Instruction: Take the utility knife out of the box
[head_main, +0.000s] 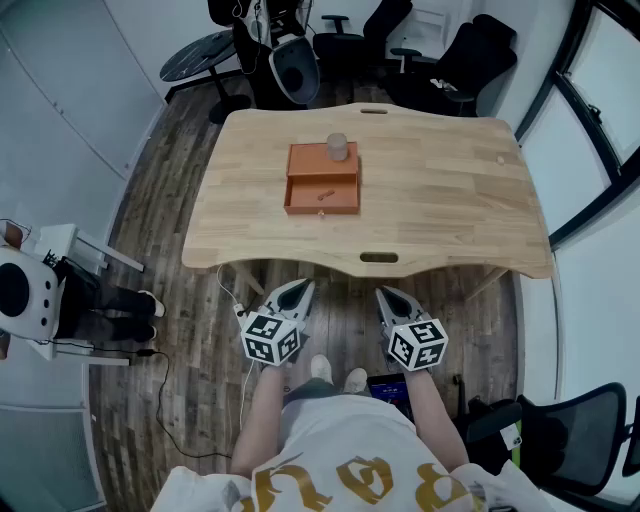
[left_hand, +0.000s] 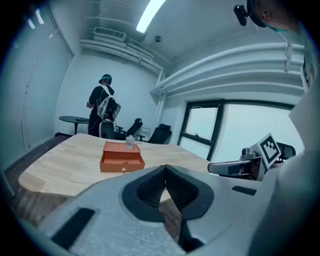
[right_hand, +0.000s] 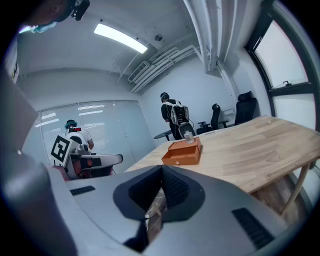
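Grippers both closed, empty: left gripper (head_main: 298, 292), right gripper (head_main: 392, 298) short of table (head_main: 450, 200) near edge, likely start pose. Orange box (head_main: 322, 160) toward far edge; drawer (head_main: 322, 207) open, exposing probable utility knife (head_main: 323, 195).

Before me stands a light wooden table (head_main: 450, 200), wavy along its near edge, with a slot at its near and far sides. Directly on it, left of centre and toward the far side, sits an orange box (head_main: 322, 180), its drawer open toward me.
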